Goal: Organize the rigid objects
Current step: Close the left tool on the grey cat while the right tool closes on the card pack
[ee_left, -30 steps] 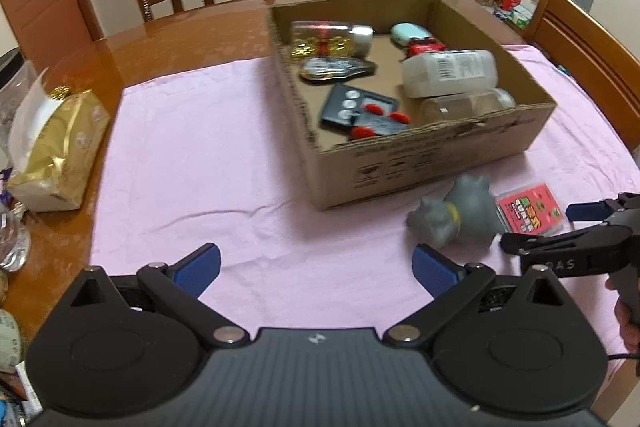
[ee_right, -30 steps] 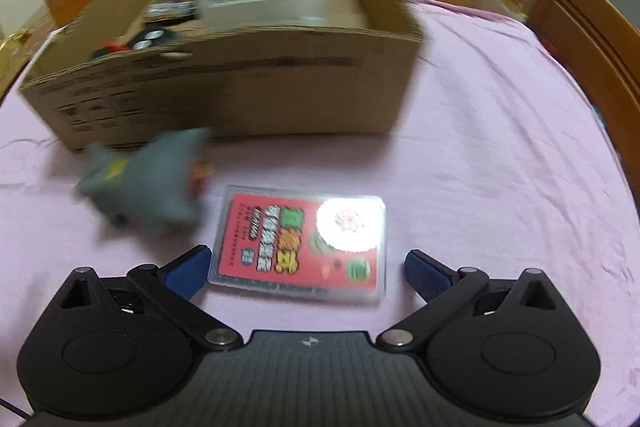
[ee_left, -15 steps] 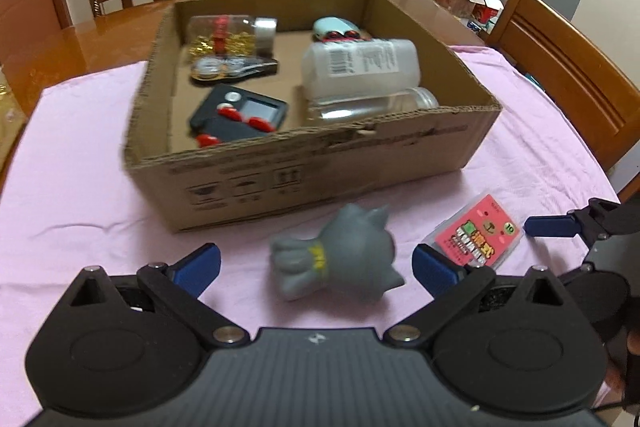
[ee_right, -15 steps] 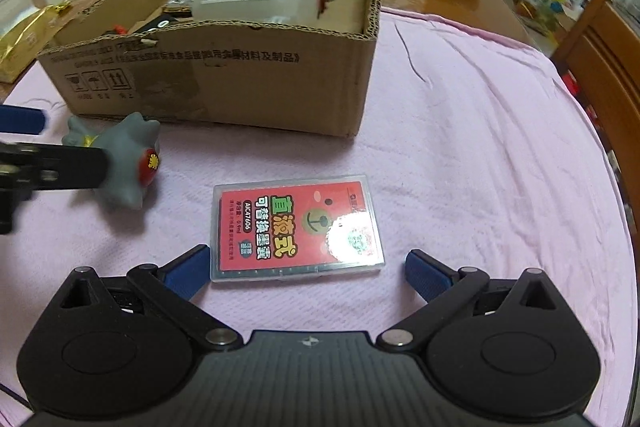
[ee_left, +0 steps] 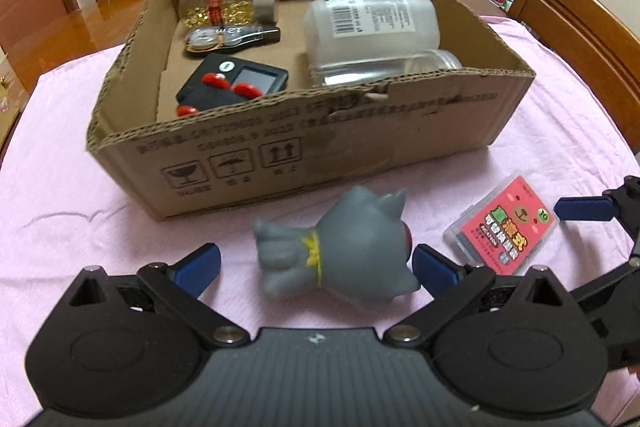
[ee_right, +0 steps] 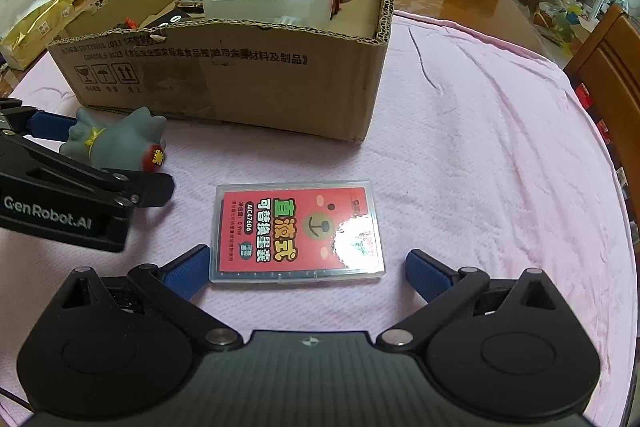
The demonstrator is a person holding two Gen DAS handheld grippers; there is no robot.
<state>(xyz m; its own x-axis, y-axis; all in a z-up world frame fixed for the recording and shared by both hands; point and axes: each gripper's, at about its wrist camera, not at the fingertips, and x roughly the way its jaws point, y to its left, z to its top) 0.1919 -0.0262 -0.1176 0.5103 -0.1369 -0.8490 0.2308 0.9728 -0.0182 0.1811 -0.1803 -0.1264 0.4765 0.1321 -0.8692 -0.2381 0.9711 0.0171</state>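
A grey cat figurine (ee_left: pixel 340 251) is straddled by the wide-open left gripper (ee_left: pixel 316 263); a red card case (ee_right: pixel 296 231) is flanked by the equally spread right gripper (ee_right: pixel 308 267), on a pink tablecloth (ee_right: pixel 480 147) beside a cardboard box (ee_left: pixel 320 147).

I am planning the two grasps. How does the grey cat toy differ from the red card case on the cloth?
The grey cat toy is rounded and bulky; the red card case is flat and rectangular. The toy lies on its side near the cardboard box; the case lies flat, farther away. Both rest on the pink cloth, each between open fingers.
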